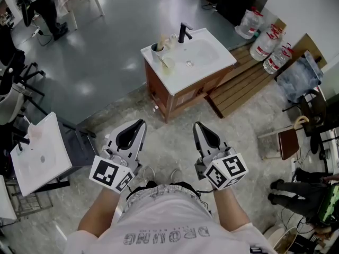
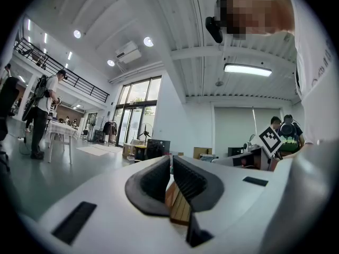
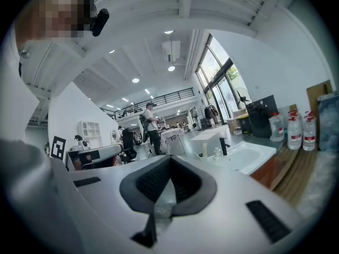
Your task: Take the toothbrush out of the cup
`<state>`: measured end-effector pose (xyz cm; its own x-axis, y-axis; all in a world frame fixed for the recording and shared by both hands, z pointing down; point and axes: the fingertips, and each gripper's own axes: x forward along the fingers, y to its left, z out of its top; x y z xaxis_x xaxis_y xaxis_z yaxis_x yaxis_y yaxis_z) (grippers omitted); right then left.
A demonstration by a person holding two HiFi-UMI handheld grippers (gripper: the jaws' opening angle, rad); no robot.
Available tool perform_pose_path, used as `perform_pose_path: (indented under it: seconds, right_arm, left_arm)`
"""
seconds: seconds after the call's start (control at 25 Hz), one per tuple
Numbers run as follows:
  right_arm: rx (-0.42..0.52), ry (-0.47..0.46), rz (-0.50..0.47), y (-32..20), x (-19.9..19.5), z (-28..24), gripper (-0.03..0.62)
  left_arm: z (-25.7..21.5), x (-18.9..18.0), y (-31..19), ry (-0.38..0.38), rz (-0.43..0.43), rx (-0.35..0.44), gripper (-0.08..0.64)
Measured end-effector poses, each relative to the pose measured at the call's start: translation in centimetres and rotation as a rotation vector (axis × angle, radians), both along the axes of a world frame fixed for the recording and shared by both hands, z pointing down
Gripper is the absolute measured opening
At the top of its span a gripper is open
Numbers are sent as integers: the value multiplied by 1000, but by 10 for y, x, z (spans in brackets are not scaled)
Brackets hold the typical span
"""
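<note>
A white sink cabinet (image 1: pixel 204 62) with a black tap (image 1: pixel 184 32) stands some way ahead of me. On its left corner is a dark cup (image 1: pixel 157 48) with a pale toothbrush (image 1: pixel 162 40) standing in it. My left gripper (image 1: pixel 140 123) and right gripper (image 1: pixel 196 125) are held side by side near my waist, well short of the sink, both shut with nothing between the jaws. In the right gripper view the sink (image 3: pixel 243 156) and the upright toothbrush (image 3: pixel 205 149) show beyond the shut right gripper (image 3: pixel 169 160). The left gripper (image 2: pixel 171 161) points at the room's far wall.
A slatted wooden bench (image 1: pixel 241 83) lies right of the sink, with large water bottles (image 1: pixel 267 44) behind it. Another white sink unit (image 1: pixel 39 152) stands at my left. A chair (image 1: pixel 288 142) and a person's feet (image 1: pixel 283 192) are at the right. People stand far off.
</note>
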<state>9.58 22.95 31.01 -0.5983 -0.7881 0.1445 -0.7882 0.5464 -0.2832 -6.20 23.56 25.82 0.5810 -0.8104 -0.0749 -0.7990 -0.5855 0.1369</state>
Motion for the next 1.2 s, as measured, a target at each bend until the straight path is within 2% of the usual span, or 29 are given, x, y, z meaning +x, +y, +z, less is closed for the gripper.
perform_pose_path:
  seconds: [0.72, 1.2]
  right_arm:
    - [8, -1, 4, -2, -1, 0, 9]
    - [3, -3, -5, -2, -2, 0, 56]
  left_arm:
    - [5, 1, -3, -6, -6, -6, 35]
    - [7, 4, -4, -8, 2, -14, 60]
